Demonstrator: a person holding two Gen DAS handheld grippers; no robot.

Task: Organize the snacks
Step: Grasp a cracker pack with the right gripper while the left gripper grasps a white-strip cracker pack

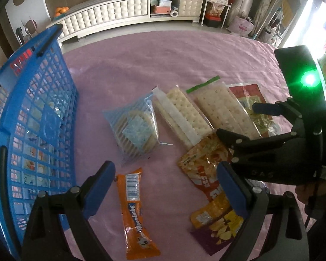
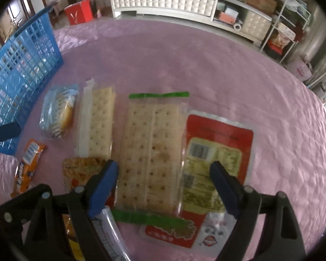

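Snack packs lie on a pink cloth. My right gripper (image 2: 164, 184) is open and points down over a clear cracker pack with green seals (image 2: 152, 152). One finger is at the pack's left edge, the other over a red packet (image 2: 219, 152). The pads do not press on anything. My left gripper (image 1: 166, 189) is open above the cloth, between an orange bar (image 1: 134, 213) and a yellow-purple chips pouch (image 1: 217, 224). A bag of round crackers (image 1: 134, 128) and a second cracker pack with a white strip (image 1: 180, 117) lie ahead of it. The blue basket (image 1: 32, 108) stands at the left.
A red-orange snack pouch (image 1: 202, 165) lies partly under the right gripper's arm (image 1: 271, 148). Through the basket's mesh I see some packets inside. The cloth's far half (image 2: 206, 65) is bare, and beyond its edge stand a white padded cabinet (image 2: 163, 0) and a shelf rack (image 2: 286, 28).
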